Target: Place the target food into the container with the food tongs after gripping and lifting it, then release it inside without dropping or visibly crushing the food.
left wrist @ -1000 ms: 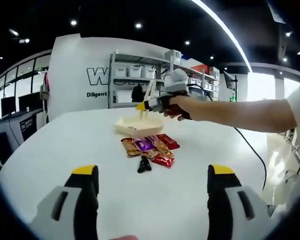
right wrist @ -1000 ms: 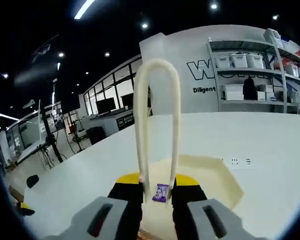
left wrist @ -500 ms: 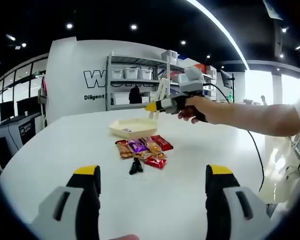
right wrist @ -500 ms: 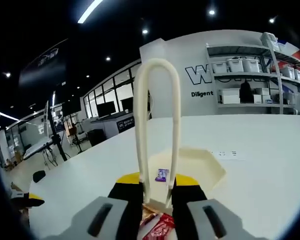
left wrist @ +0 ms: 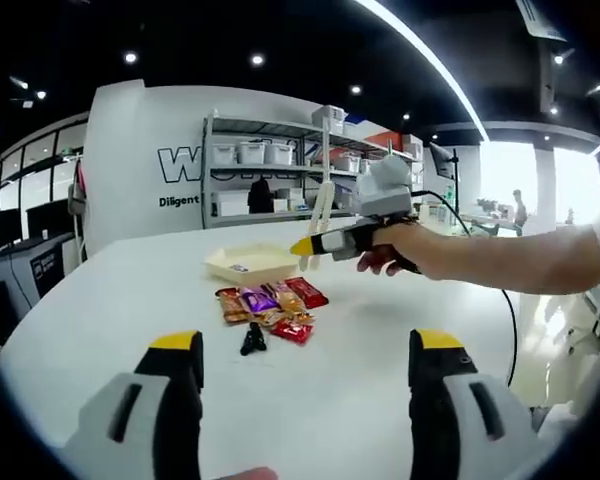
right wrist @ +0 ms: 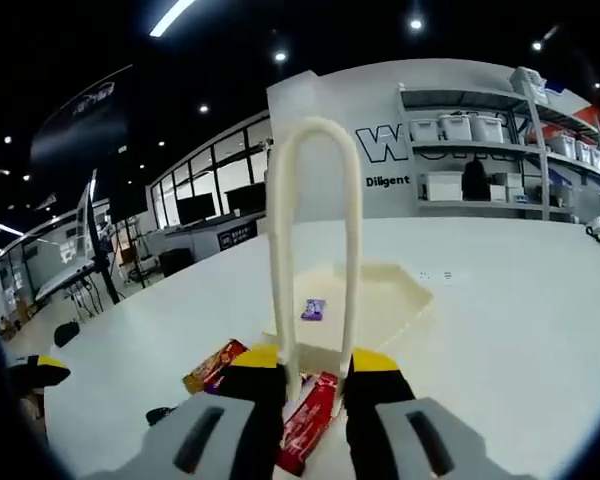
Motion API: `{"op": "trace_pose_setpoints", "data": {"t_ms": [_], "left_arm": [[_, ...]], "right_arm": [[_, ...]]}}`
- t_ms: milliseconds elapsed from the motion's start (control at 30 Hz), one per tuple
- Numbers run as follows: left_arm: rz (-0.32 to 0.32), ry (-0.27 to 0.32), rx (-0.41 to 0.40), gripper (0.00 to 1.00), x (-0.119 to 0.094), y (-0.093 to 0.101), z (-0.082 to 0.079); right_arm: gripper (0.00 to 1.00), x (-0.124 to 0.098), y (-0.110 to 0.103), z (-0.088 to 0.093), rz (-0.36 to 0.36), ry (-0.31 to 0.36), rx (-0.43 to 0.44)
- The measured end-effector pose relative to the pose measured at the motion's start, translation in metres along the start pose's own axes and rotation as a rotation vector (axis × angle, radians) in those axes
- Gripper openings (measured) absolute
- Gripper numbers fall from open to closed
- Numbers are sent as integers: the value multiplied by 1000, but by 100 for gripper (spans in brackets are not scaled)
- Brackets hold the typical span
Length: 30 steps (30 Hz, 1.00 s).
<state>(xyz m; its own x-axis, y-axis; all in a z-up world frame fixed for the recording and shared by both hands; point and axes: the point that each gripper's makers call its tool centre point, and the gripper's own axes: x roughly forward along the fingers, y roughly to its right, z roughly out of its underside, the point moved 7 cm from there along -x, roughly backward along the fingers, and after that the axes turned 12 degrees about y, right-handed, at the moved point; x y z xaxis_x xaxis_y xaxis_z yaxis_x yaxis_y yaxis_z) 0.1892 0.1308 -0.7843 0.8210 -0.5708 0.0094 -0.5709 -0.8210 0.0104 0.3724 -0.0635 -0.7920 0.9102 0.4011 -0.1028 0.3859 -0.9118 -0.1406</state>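
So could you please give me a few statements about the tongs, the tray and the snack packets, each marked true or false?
1. The right gripper holds the cream food tongs between its jaws. True.
2. The cream tray holds no packet at all. False: one small purple packet lies in it.
3. A red packet lies on the white table just below the right gripper's jaws. True.
4. The left gripper is clamped on a packet. False: its jaws stand wide apart over bare table.
5. The pile of packets lies inside the tray. False: it lies on the table beside it.
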Motion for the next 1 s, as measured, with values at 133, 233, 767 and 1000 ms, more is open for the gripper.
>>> {"op": "trace_pose_setpoints", "data": {"t_ms": [133,233,767,1000], "left_arm": [[-10,-6,6,83,-6,-3,0],[-17,3,3,83,-12,-6,-2],[0,30,-22,82,-14,-5,-8],[-9,36,-17,82,-18,-10,-8]], "right_arm": [[16,1,-5,13,22,-13,3],[17,1,-10,18,36,-15,7],[20,-3,-16,20,134,16,-58],[20,-2,-16,22,152,7,-42]]}}
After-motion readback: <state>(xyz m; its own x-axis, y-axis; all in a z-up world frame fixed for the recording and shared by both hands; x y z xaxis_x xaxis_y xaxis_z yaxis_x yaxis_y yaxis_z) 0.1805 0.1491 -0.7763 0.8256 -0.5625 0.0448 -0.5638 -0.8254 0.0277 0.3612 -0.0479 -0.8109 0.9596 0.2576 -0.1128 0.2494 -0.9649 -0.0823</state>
